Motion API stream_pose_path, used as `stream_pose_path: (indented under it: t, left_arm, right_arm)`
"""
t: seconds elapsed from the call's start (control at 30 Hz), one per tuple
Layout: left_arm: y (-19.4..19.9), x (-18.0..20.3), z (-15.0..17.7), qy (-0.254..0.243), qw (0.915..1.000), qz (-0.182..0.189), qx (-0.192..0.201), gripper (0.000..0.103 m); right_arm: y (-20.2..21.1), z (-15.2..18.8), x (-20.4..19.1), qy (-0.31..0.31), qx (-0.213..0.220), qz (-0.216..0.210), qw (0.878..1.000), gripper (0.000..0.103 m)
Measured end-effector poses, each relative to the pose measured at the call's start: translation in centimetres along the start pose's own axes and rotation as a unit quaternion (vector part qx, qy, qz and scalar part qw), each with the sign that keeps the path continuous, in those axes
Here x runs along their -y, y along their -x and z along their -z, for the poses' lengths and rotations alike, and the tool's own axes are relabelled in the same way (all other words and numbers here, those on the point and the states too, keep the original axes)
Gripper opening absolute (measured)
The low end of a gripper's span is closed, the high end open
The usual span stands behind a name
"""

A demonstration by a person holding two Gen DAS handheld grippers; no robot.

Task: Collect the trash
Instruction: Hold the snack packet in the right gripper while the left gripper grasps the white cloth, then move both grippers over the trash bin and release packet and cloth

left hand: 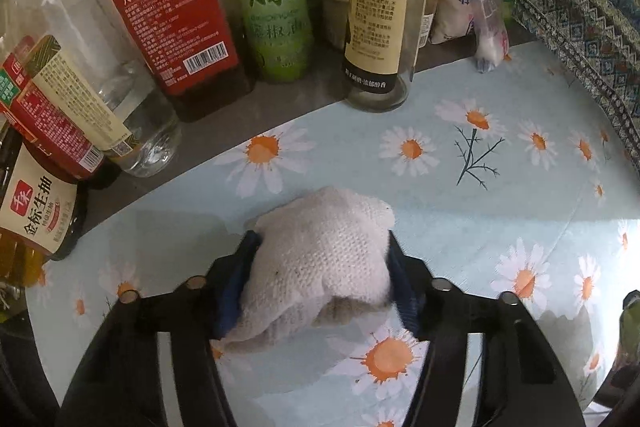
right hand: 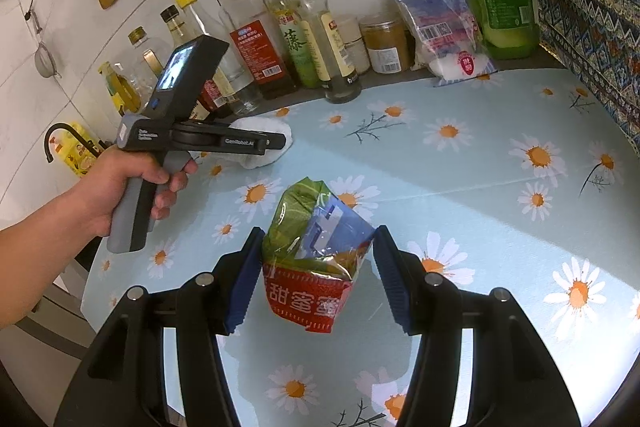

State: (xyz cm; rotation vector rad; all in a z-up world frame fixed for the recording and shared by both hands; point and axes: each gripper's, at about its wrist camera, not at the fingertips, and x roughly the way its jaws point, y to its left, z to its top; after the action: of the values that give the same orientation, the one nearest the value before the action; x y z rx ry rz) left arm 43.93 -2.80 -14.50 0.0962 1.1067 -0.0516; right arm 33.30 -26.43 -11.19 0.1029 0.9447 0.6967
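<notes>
i see my left gripper (left hand: 320, 259) clenched on a crumpled white cloth (left hand: 320, 259), both pads pressed into its sides, low over the daisy-print surface (left hand: 480, 187) just in front of the row of sauce bottles (left hand: 276, 7). my right gripper (right hand: 318, 267) has its jaws grasping a folded snack wrapper (right hand: 316, 259), green and blue above, red below, lifted off the surface. a bare hand (right hand: 120, 187) holds the left tool's grip.
</notes>
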Motion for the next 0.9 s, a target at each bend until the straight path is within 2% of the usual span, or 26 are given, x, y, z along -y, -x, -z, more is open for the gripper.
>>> stream_pose_path:
  t: [0.23,0.37,0.73,0.9]
  left_arm:
    - [0.7,-0.5,0.2,0.004,0.9999,0.005,0.010,0.036]
    - [1.4,-0.9,0.6,0.007,0.9999,0.010,0.012,0.029]
    - [5.9,-0.4,3.2,-0.002,0.9990,0.029,0.035,0.028]
    - [9.0,-0.3,6.6,0.004,0.9979,0.048,0.042,0.028]
  right_arm:
    - [0.0,0.3,-0.1,-0.001,0.001,0.003,1.000,0.056]
    - [0.2,0.5,-0.2,-0.002,0.000,0.003,1.000,0.056]
    - [0.4,0.8,-1.6,0.007,-0.002,-0.001,1.000,0.056]
    - [0.4,0.9,-3.2,0.018,-0.006,-0.015,1.000,0.056]
